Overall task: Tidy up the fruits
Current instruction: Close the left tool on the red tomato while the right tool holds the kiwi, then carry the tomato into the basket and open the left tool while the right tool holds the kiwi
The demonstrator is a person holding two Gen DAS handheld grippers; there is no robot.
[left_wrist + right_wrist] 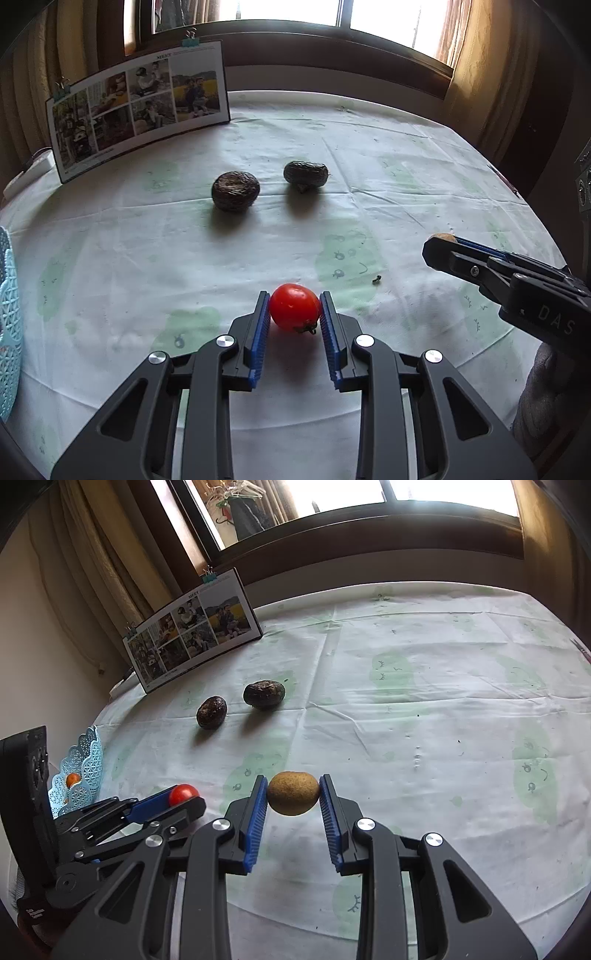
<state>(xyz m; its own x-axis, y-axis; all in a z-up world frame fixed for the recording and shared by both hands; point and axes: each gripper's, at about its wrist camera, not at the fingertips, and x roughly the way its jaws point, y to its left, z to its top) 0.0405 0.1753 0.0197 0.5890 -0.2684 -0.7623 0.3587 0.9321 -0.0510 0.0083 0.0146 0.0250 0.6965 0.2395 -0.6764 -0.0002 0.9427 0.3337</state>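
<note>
Left wrist view: the left gripper (294, 309) pinches a red tomato (294, 307) between its blue pads, above the tablecloth (406, 177). Ahead of the jaws lie two dark wrinkled fruits (235, 191), apart from each other.

Right wrist view: the right gripper (293, 794) clamps a brown kiwi (293, 793). Left of the jaws stands a blue basket (83, 771) holding a small orange-red fruit (72, 779).

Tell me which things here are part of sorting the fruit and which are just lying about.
Job: tomato in left tool, kiwi in right tool, two dark fruits, basket.
Lying about: photo board, tablecloth.
</note>
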